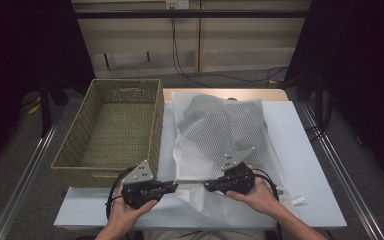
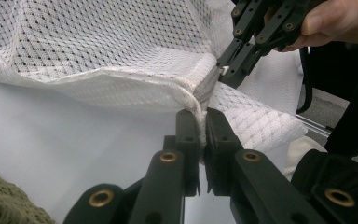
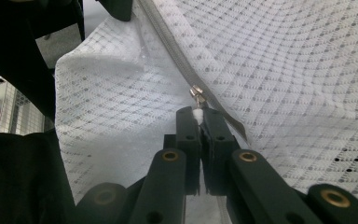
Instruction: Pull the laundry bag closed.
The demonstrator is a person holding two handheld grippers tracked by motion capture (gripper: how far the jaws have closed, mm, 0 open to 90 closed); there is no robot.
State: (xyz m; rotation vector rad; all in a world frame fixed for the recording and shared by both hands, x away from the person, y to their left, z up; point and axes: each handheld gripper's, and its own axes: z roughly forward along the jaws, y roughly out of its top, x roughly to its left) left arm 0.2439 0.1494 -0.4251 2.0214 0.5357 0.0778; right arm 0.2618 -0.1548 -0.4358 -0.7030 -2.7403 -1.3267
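You hold a white mesh laundry bag (image 1: 220,135) on the white table (image 1: 305,150), just to the right of the woven basket (image 1: 110,127), with something grey showing through the mesh. Your left gripper (image 2: 201,116) is pinched tight on the bag's seamed edge at the near corner. Your right gripper (image 3: 198,114) is closed on the small white tab just behind the zipper pull (image 3: 196,91), with the grey zipper (image 3: 168,37) running away up the fabric. In the high view, both grippers face each other across the bag's near edge, close together.

The risk, as it looks, lies in that thin grip. The tab is small, and it may slip from the right jaws if you tug at an angle to the zipper line. If the left hold gives way, the loose mesh will likely bunch ahead of the slider and jam it. Pull too high and the whole bag could lift and drag toward the table's near edge.
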